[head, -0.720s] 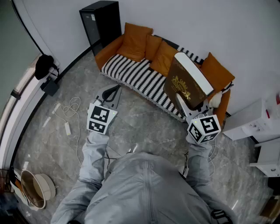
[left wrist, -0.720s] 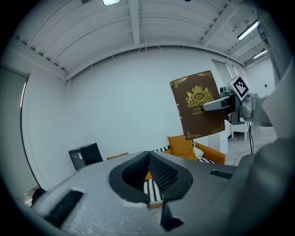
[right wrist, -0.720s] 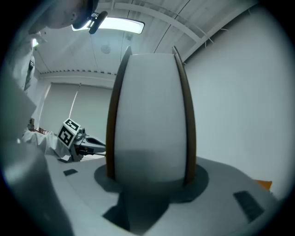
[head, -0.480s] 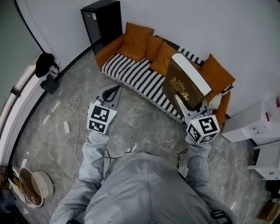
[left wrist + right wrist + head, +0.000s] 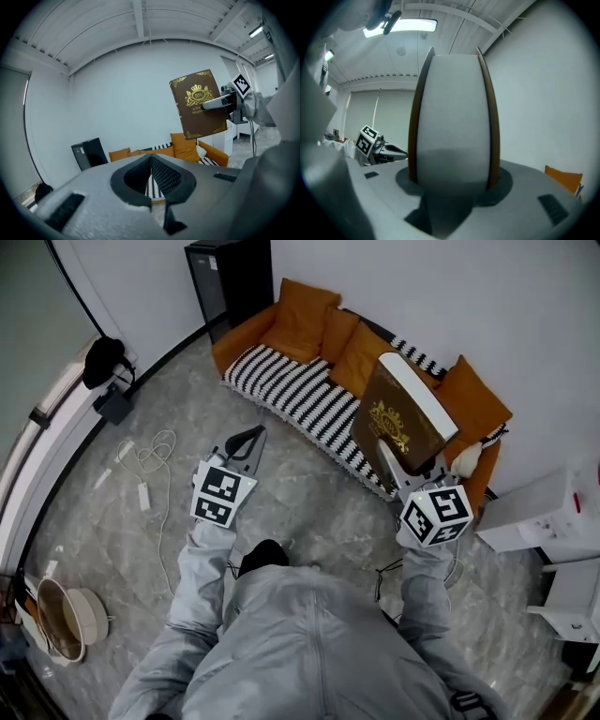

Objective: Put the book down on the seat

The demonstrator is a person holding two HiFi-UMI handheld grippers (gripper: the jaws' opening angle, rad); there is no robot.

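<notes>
Dark shoe (image 5: 263, 555) tip now pokes out under the grey jacket; it was not in the head view half a second back. The view has shifted a bit too, so my read is a step in progress toward the sofa.

Left hand-held gripper (image 5: 253, 433) is over bare floor (image 5: 309, 507), short of the sofa's front edge. Its jaws are closed tip to tip with nothing in them, same as before.

Right hand-held gripper (image 5: 397, 458) is clamped on the lower edge of the book (image 5: 401, 416), jaws spread wide by its thickness. The brown cover stands upright, page block facing the gripper's own camera. Grip and pose are unchanged.

The book is still in the air by the right end of the striped seat (image 5: 298, 397), not touching it. Whether it is over the seat or just short of the front edge, can't tell.

Orange cushions (image 5: 302, 320) along the sofa's back edge, black cabinet (image 5: 231, 277) past its left end.

Judgement: carry phase, lowering not begun.
</notes>
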